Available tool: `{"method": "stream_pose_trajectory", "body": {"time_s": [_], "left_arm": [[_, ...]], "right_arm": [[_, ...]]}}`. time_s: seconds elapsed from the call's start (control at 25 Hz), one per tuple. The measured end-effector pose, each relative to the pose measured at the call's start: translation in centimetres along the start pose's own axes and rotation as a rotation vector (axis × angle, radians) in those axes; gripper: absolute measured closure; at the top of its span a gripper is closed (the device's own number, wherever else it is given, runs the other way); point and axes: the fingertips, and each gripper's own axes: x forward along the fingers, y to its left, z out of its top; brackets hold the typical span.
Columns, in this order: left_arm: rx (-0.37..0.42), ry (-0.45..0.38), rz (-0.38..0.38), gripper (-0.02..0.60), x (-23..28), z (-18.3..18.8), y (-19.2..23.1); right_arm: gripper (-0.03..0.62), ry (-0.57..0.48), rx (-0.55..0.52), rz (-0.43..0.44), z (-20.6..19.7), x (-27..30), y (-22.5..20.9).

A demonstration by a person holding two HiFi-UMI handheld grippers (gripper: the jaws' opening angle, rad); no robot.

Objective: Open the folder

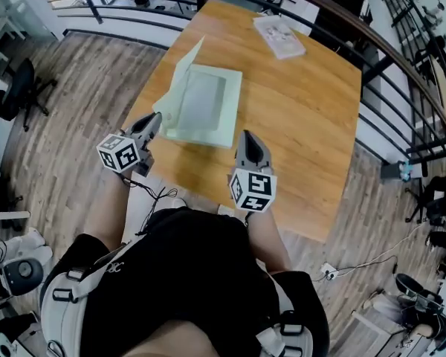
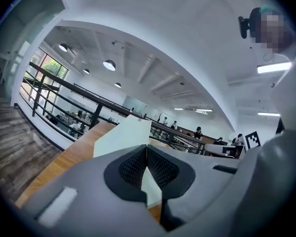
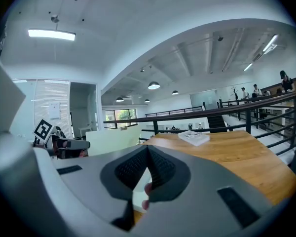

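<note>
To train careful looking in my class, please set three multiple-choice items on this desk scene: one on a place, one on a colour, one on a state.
1. Where does the book lie?
A. at the table's far end
B. under the table
C. on the floor

2. What colour is the folder?
A. red
B. pale green
C. black

3. How is the folder's cover?
A. flat shut
B. torn off
C. partly lifted

Key:
1 A: the book sits near the edge farthest from the person.
2 B: the head view shows a pale green folder.
3 C: the cover stands at an angle above the rest of the folder, pinched by the left gripper.
</note>
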Motion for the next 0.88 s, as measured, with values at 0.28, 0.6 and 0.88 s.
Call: {"method": "stream_pose_trajectory", "body": {"time_s": [0.28,0.6,0.88], "left_arm": [[-0.027,-0.067,0.179,0.58,-4.5,1.7,5.4],[-0.028,-0.051,0.429,0.58,-9.0,0.6,12.2],[-0.203,-0.038,0.615,0.58,-12.3,-2.4,18.1]], "right_arm": [[0.597,-0.005,-0.016,0.066,0.5,2.3,3.5],[0.597,-0.003,-0.025,0.09,0.8,4.0,5.7],[0.597,0.017,-0.036,0.101,0.6,5.0,7.2]]}}
